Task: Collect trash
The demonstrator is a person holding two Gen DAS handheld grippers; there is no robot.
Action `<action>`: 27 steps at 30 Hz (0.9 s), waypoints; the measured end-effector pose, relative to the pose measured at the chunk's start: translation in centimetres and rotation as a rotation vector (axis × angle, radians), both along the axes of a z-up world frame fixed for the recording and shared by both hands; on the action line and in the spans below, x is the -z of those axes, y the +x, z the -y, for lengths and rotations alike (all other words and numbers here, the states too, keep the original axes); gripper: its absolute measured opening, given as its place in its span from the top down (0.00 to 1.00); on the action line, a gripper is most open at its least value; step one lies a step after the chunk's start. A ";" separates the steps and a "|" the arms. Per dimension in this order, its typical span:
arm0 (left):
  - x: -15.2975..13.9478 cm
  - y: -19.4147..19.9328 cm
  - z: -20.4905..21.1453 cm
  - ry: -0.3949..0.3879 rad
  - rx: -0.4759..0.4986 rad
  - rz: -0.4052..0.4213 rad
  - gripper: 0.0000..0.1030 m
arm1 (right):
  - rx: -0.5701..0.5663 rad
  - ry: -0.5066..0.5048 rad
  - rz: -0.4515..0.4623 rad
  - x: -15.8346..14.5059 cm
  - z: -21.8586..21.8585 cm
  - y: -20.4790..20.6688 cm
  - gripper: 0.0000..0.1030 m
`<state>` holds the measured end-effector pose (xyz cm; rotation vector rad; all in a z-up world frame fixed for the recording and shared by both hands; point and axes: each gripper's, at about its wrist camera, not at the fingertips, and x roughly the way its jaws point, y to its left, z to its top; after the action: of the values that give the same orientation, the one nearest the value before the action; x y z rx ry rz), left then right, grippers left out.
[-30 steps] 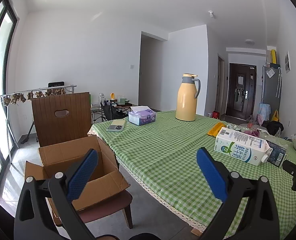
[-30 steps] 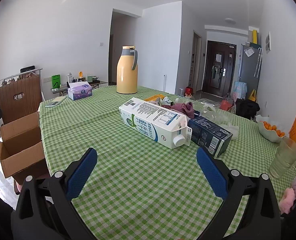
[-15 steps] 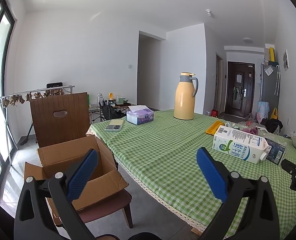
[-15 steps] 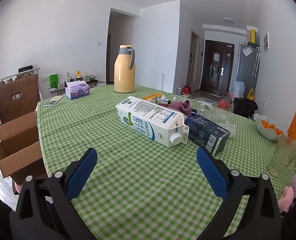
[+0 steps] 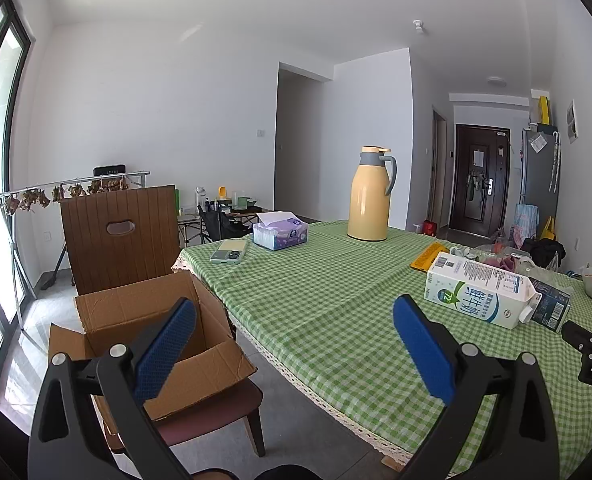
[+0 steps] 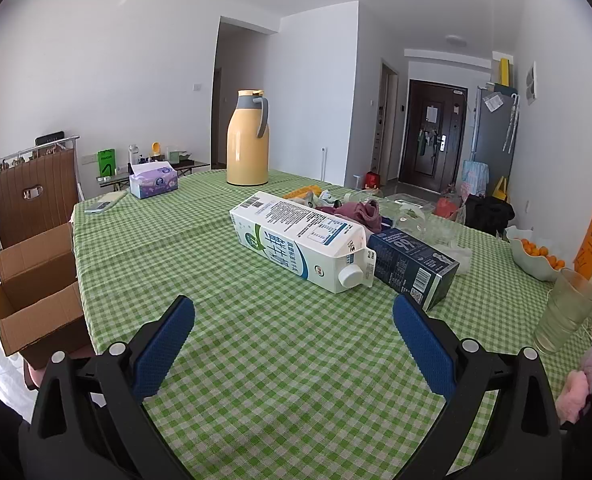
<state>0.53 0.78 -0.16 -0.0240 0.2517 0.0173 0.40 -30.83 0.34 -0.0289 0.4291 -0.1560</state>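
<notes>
Both grippers, left gripper (image 5: 293, 346) and right gripper (image 6: 293, 344), hold nothing, blue fingers (image 6: 163, 346) spread wide. The white milk carton (image 6: 302, 240) lies on its side mid-frame on the green-checked counter (image 6: 255, 360), touching a dark blue carton (image 6: 414, 266).

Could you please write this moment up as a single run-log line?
left gripper: open, empty | right gripper: open, empty, facing white milk carton lying on green checked tablecloth | open cardboard box on chair: nothing visible inside

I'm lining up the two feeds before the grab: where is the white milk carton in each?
Left wrist: white milk carton at right, lying on its side.
Right wrist: white milk carton at centre, cap toward the camera.
Shared landmark: yellow thermos jug behind it.
</notes>
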 end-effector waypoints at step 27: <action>0.2 -0.1 0.0 0.001 -0.001 -0.003 0.07 | 0.000 -0.002 0.005 0.1 0.0 -0.2 0.07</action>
<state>0.45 0.76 -0.41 -0.0227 0.2544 0.0186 0.17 -30.80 0.29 -0.0302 0.4244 -0.1567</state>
